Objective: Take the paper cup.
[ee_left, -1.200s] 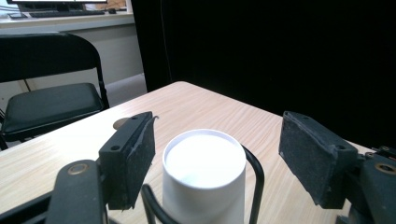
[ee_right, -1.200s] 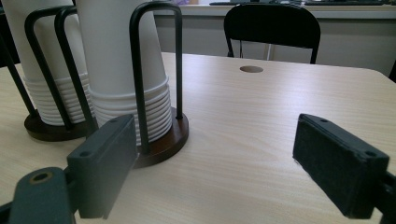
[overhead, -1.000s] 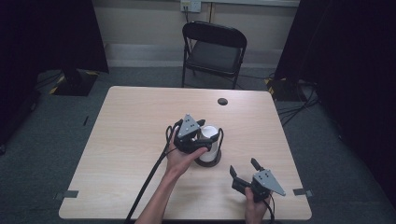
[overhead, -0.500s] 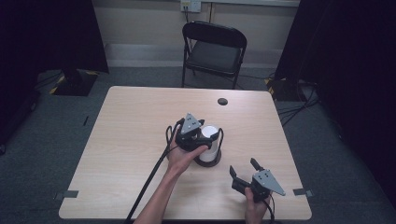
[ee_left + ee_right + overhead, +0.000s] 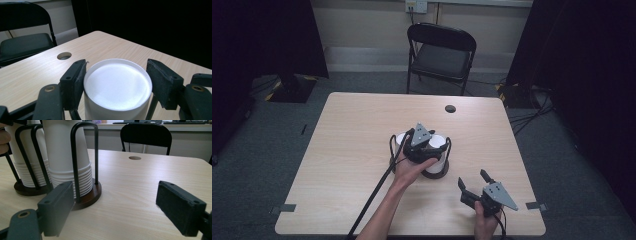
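Note:
Two stacks of upturned white paper cups stand in black wire holders mid-table. My left gripper (image 5: 428,146) hangs over the right stack (image 5: 439,142). In the left gripper view its jaws have just been closing with the top cup (image 5: 117,85) between them. Both pads (image 5: 75,77) now rest against the cup's sides. The other stack (image 5: 401,140) stands just left of it. My right gripper (image 5: 472,178) rests near the table's front right, open with nothing between its jaws. In the right gripper view it (image 5: 115,205) faces the nearer stack (image 5: 67,152) and its dark round base (image 5: 88,196).
A round cable hole (image 5: 450,108) sits in the tabletop near the far edge. Behind the table stands a black folding chair (image 5: 442,55). The left gripper's cable (image 5: 372,197) trails to the front edge. Bare wood (image 5: 337,150) lies left of the stacks.
In the high view my left hand and gripper stay over the right cup stack with barely any shift. The right gripper has kept still.

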